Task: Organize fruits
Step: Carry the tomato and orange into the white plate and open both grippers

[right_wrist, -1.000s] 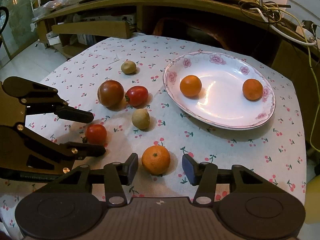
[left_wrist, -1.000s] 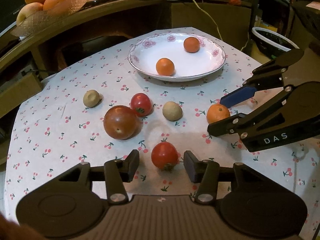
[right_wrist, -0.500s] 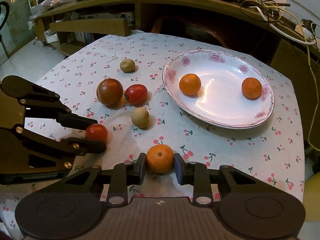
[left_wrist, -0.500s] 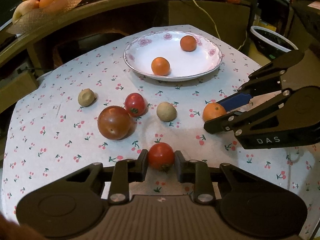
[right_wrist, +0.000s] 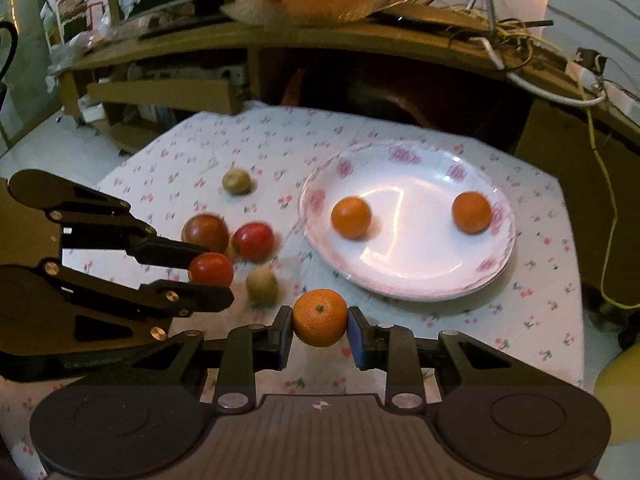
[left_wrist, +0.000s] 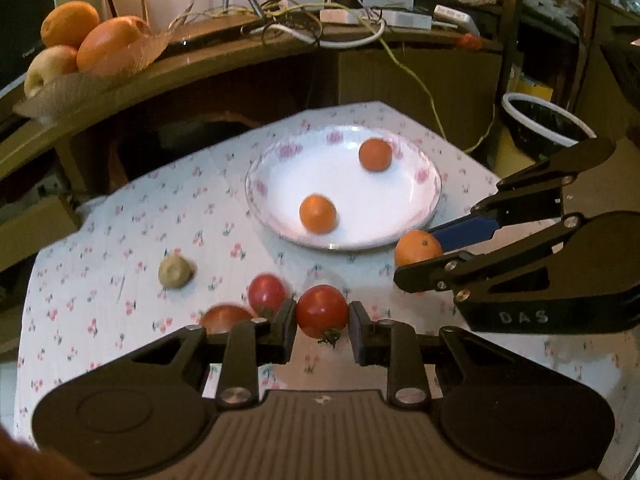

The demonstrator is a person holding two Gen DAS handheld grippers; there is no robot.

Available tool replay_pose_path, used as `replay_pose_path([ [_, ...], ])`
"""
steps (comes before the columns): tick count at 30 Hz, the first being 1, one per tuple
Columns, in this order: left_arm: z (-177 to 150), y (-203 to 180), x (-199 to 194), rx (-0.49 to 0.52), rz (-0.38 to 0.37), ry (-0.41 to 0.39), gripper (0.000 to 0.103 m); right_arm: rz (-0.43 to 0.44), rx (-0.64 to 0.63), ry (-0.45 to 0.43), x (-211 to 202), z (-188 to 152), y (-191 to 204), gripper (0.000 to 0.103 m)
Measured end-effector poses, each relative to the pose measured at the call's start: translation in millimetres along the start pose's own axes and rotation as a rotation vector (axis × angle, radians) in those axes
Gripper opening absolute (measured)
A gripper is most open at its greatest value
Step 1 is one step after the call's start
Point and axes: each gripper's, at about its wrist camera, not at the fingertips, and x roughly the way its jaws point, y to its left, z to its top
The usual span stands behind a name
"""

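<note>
My left gripper (left_wrist: 322, 314) is shut on a small red tomato (left_wrist: 322, 311), held a little above the cloth. My right gripper (right_wrist: 319, 318) is shut on an orange (right_wrist: 320, 317); the same orange (left_wrist: 416, 247) shows in the left wrist view between the right gripper's fingers. In the right wrist view the left gripper (right_wrist: 212, 276) holds the red tomato (right_wrist: 211, 269). A white flowered plate (right_wrist: 404, 276) carries two oranges (right_wrist: 351, 217) (right_wrist: 471, 212). On the cloth lie another red tomato (right_wrist: 253, 240), a large dark tomato (right_wrist: 205, 233) and two brownish round fruits (right_wrist: 262, 285) (right_wrist: 236, 181).
The table wears a white cherry-print cloth (left_wrist: 132, 216). Behind it runs a curved wooden shelf (left_wrist: 160, 76) with a fruit basket (left_wrist: 80, 52) and tangled cables (left_wrist: 320, 28). A dark bin with a white rim (left_wrist: 540, 120) stands to the right of the table.
Both grippers closed from open, the left onto the small red tomato and the right onto the orange. The left gripper then rose with the tomato; the view tilted up.
</note>
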Motion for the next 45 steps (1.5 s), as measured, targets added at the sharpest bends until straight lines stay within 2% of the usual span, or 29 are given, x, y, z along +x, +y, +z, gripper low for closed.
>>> replay_pose_path([
  [16,35,-6,22,0.011,0.006,-0.040,0.032,-0.064,0.076,-0.041,4,19,-27,0.029],
  [22,44,0,38,-0.012,0.008,-0.029,0.032,-0.089,0.108,-0.045,13,25,-37,0.029],
  [28,45,2,53,-0.014,-0.004,-0.006,0.032,-0.096,0.131,-0.029,26,28,-47,0.029],
  [45,49,7,75,-0.015,0.004,-0.009,0.032,-0.117,0.138,0.000,54,29,-60,0.029],
])
